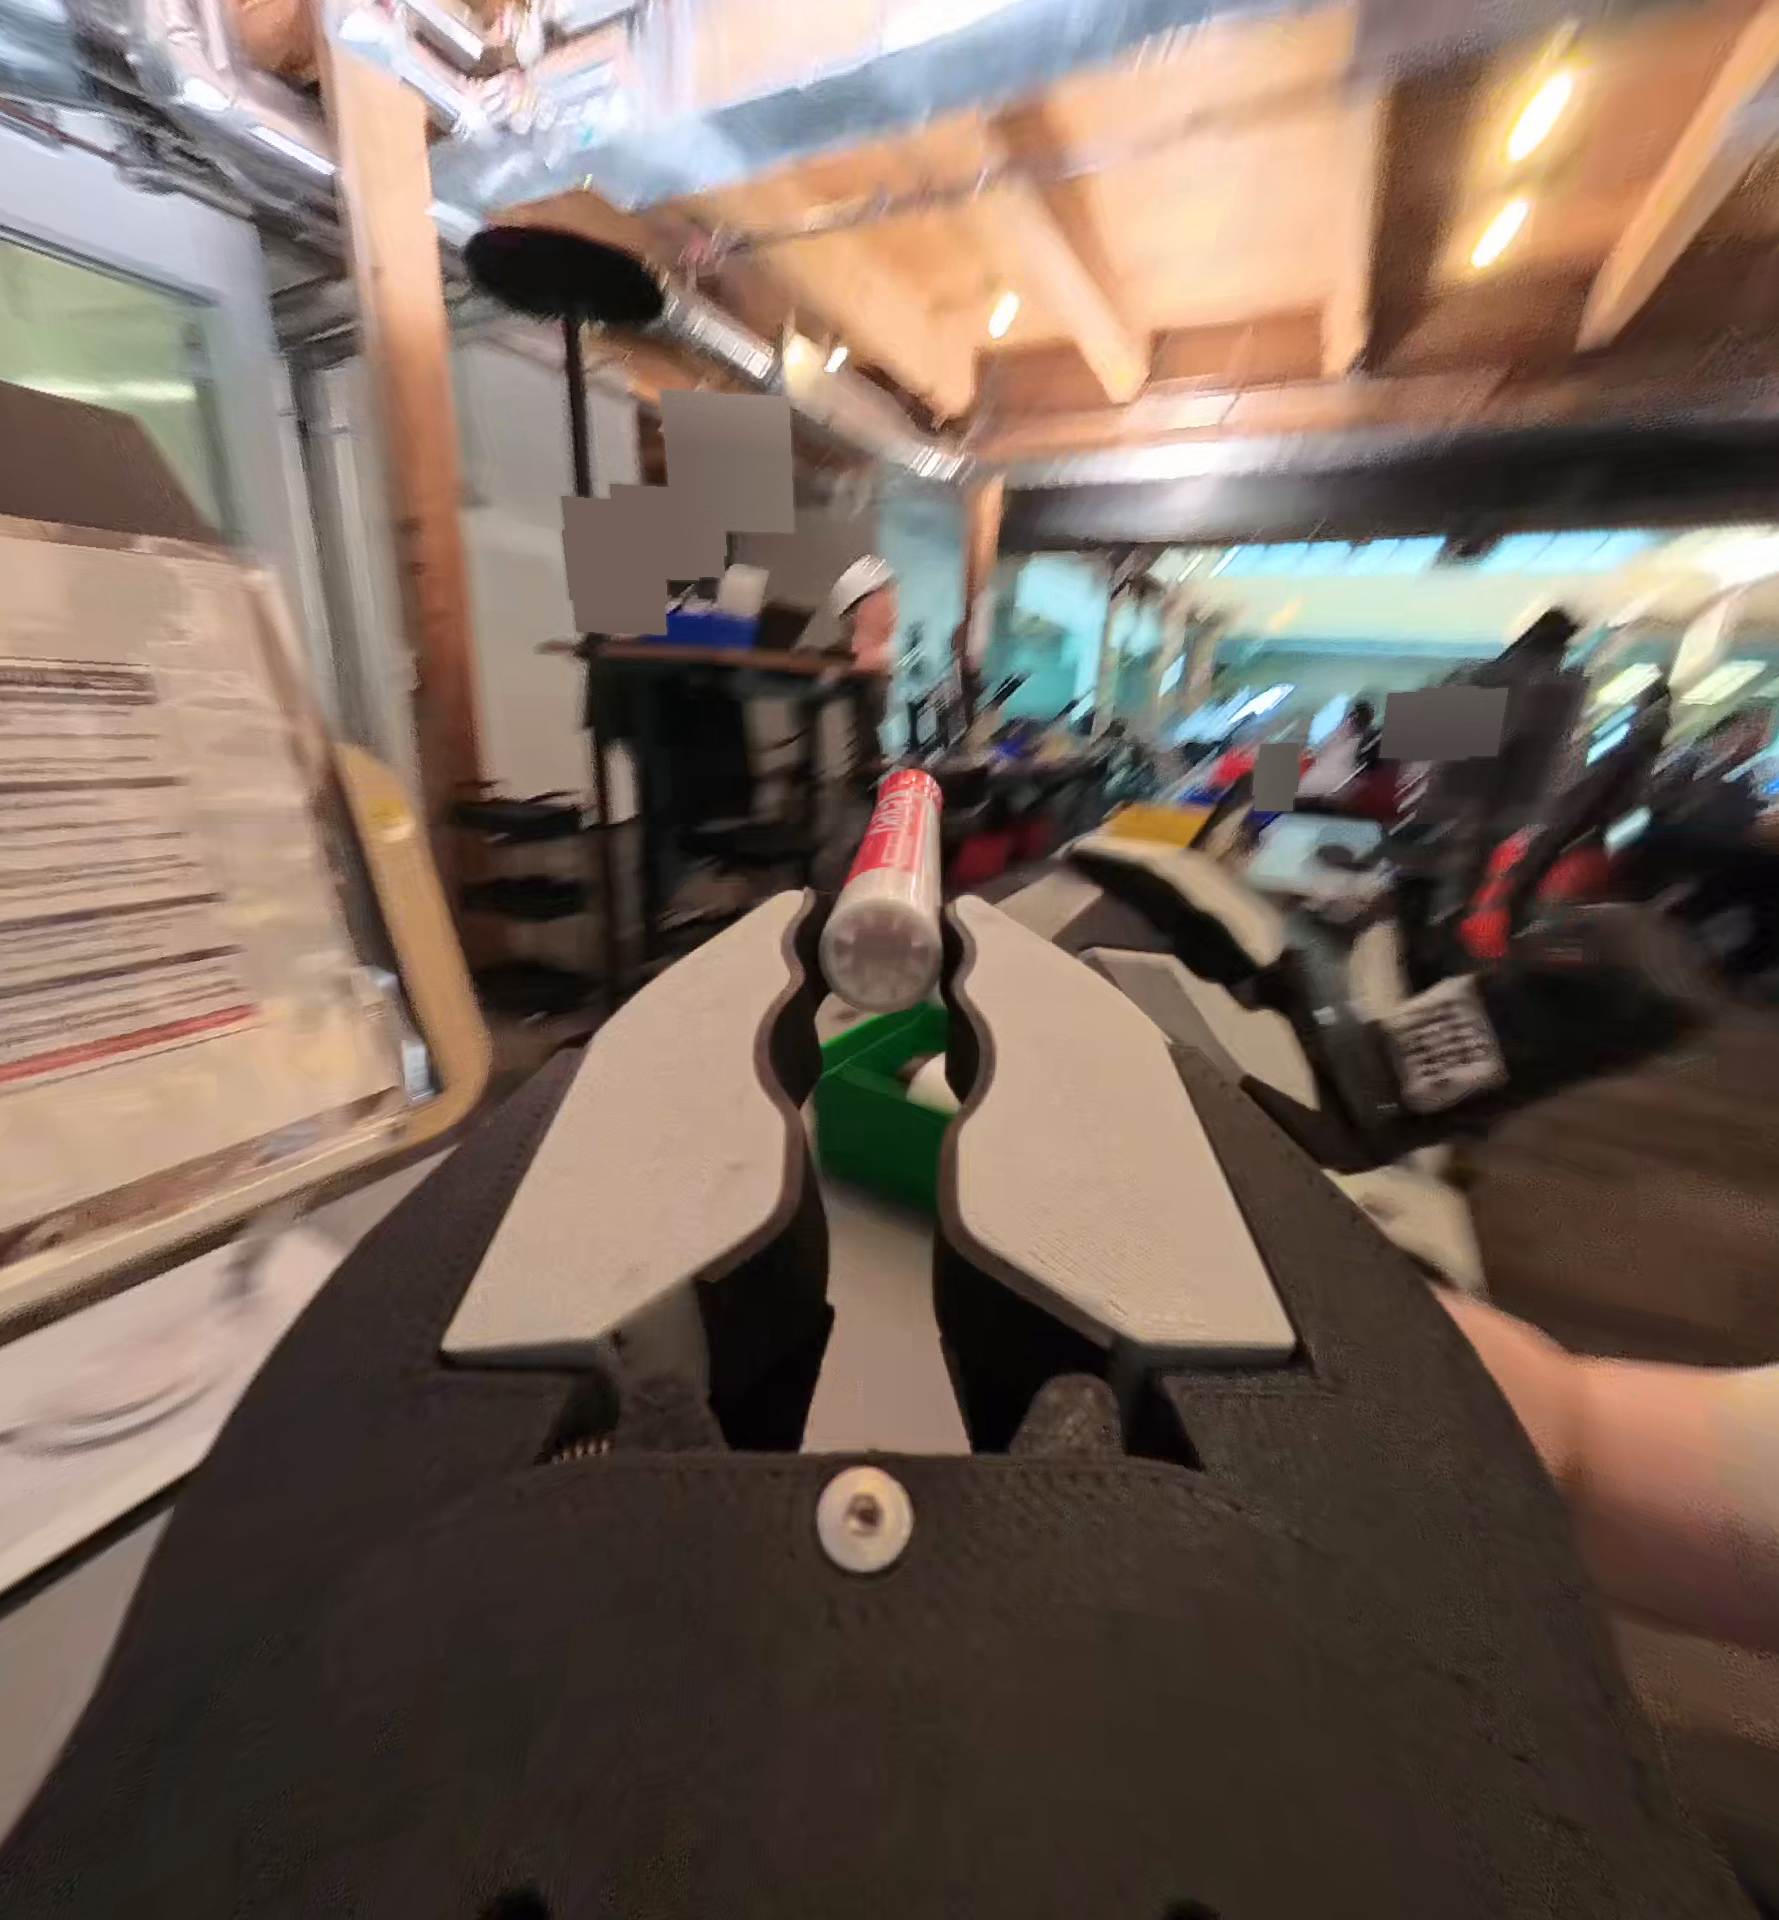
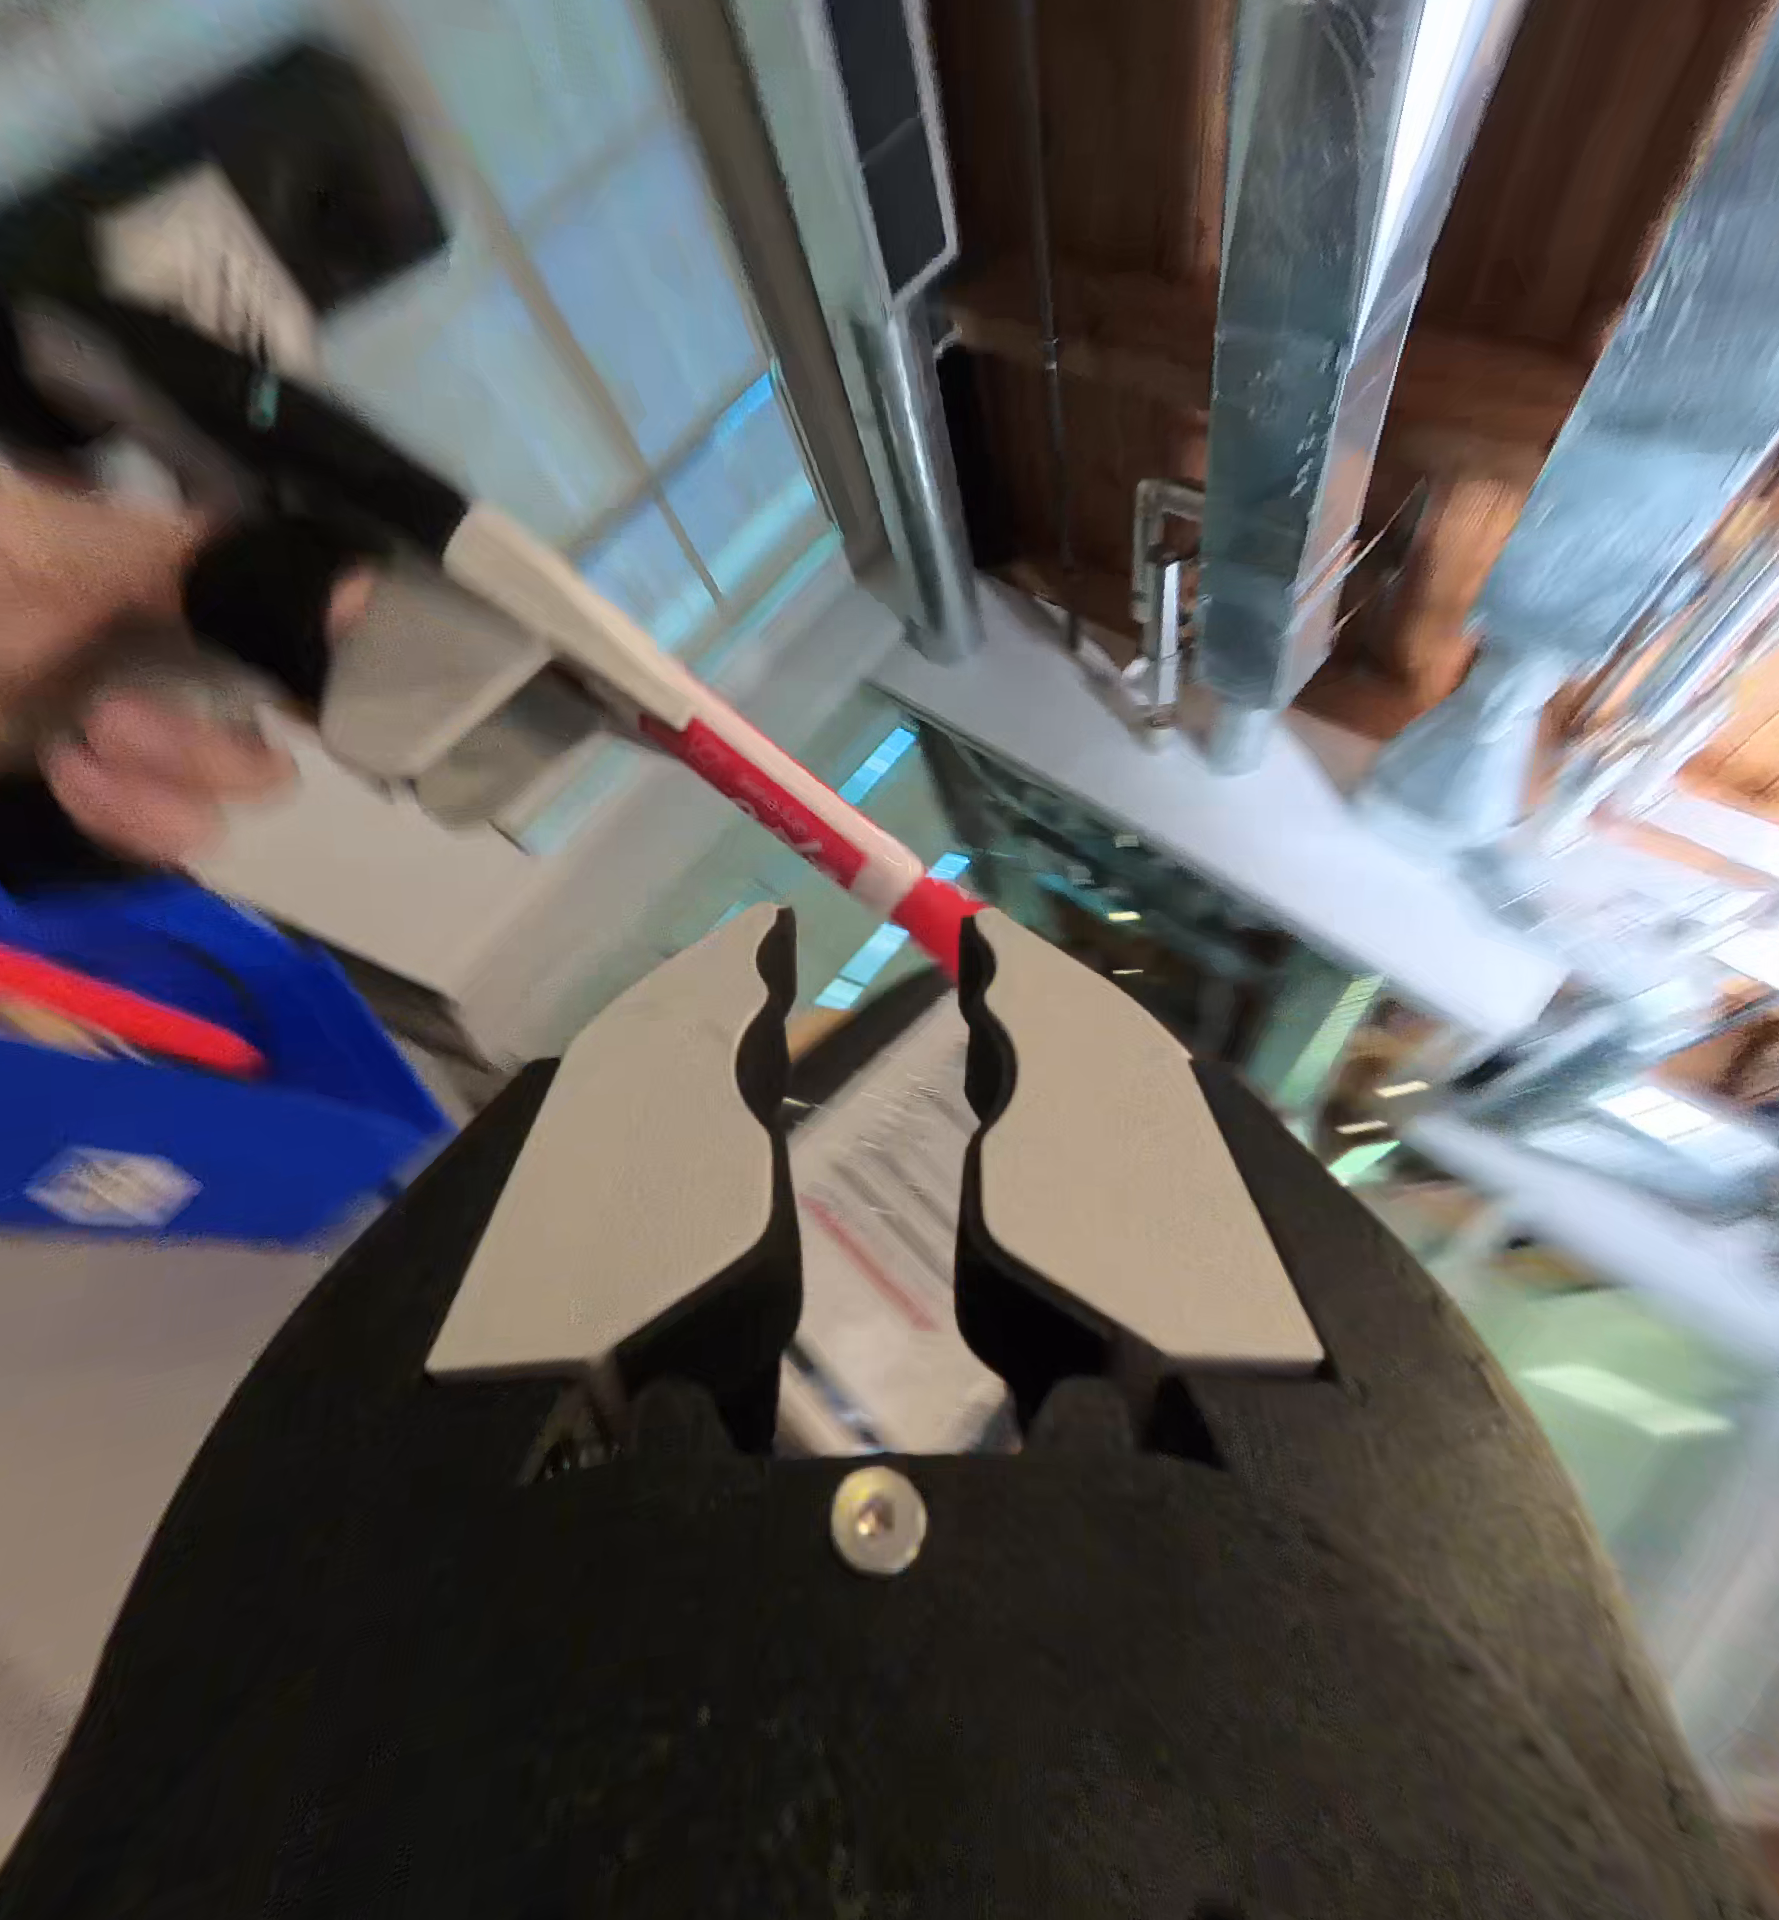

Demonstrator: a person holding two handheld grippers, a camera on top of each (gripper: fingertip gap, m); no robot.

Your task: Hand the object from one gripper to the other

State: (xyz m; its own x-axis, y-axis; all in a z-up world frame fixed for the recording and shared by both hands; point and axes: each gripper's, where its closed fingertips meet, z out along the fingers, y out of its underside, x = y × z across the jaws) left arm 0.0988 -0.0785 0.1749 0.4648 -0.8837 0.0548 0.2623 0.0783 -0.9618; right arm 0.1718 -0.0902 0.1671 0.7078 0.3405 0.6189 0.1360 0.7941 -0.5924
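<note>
Left gripper (image 1: 880, 920): jaws clamped on a red-and-white marker (image 1: 890, 868) near its white butt end, barrel pointing forward and up. Right gripper (image 2: 874, 920): jaws parted, nothing between them, right fingertip (image 2: 978, 935) just beside the marker's red cap, contact unclear. Below the left jaws, a green bin (image 1: 880, 1117) on the table (image 1: 880, 1340). Background blurred.

right tool (image 2: 877, 940) parted, left tool (image 2: 646, 696) gripping marker (image 2: 802, 816)

Both views bright, lit by ceiling lamps (image 1: 1537, 114) and windows (image 2: 594, 343); backgrounds motion-blurred, edges fisheye-warped, near gripper bodies sharp.
</note>
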